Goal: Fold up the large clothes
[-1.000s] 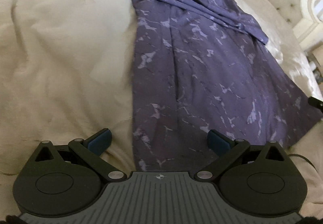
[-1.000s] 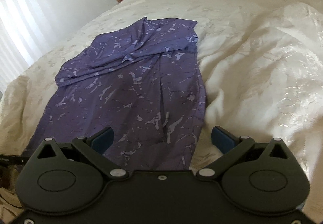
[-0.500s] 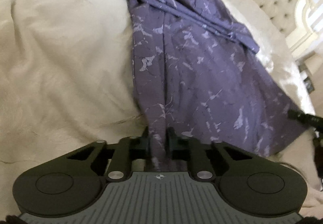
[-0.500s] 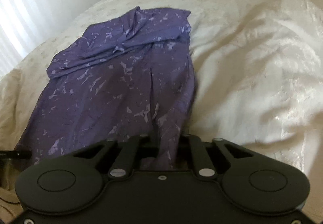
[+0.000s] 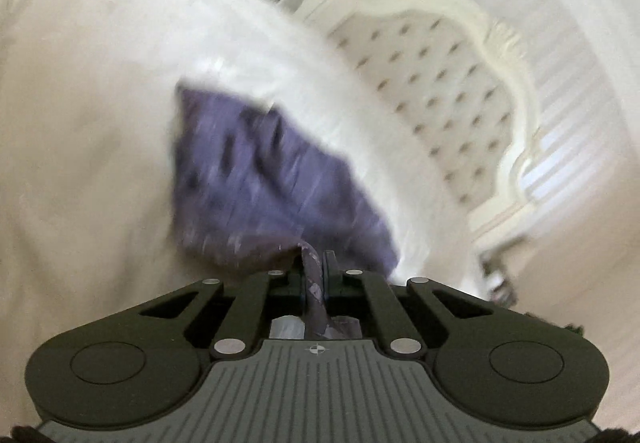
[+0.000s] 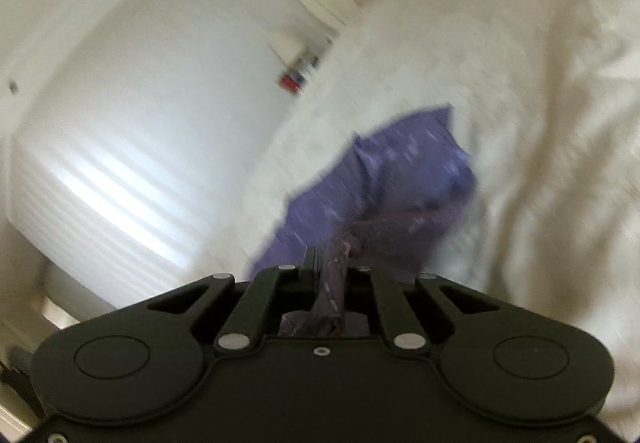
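Note:
The purple patterned dress (image 5: 256,171) lies on the cream bedspread (image 5: 80,123), blurred by motion. My left gripper (image 5: 316,259) is shut on a pinched fold at the dress's near edge, and the cloth runs back between the fingers. In the right wrist view the same dress (image 6: 400,171) stretches away over the bedspread (image 6: 540,83). My right gripper (image 6: 332,255) has another fold of the near edge between its jaws, which are still closing on it. Both held edges are lifted off the bed.
A tufted cream headboard (image 5: 440,83) stands at the far end of the bed. Small items on a nightstand (image 6: 298,71) sit beside it. A bright window with blinds (image 6: 100,183) fills the left of the right wrist view.
Both grippers went from wide open over the dress hem to shut on folds of it. Both then rose and tilted up, lifting the near edge, so the headboard and wall came into view.

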The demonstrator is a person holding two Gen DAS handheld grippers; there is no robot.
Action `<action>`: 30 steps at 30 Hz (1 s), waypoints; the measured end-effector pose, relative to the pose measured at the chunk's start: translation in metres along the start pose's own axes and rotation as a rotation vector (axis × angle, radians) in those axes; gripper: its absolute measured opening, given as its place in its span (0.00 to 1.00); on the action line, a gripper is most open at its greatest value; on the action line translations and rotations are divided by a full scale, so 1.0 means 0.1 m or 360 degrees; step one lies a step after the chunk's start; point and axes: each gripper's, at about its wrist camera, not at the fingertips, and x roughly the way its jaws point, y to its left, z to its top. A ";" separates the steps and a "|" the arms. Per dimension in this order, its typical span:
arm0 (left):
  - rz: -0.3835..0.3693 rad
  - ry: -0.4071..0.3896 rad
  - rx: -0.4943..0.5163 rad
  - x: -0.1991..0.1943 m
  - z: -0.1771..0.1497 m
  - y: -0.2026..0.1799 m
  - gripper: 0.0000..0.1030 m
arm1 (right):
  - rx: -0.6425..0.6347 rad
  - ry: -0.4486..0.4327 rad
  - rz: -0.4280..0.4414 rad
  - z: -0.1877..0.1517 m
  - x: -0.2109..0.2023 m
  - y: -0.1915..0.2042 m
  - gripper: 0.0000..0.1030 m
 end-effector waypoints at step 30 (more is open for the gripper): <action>0.0267 -0.0145 -0.0248 1.94 1.46 0.92 0.23 | 0.0112 -0.0225 -0.0357 1.19 2.58 -0.60 0.49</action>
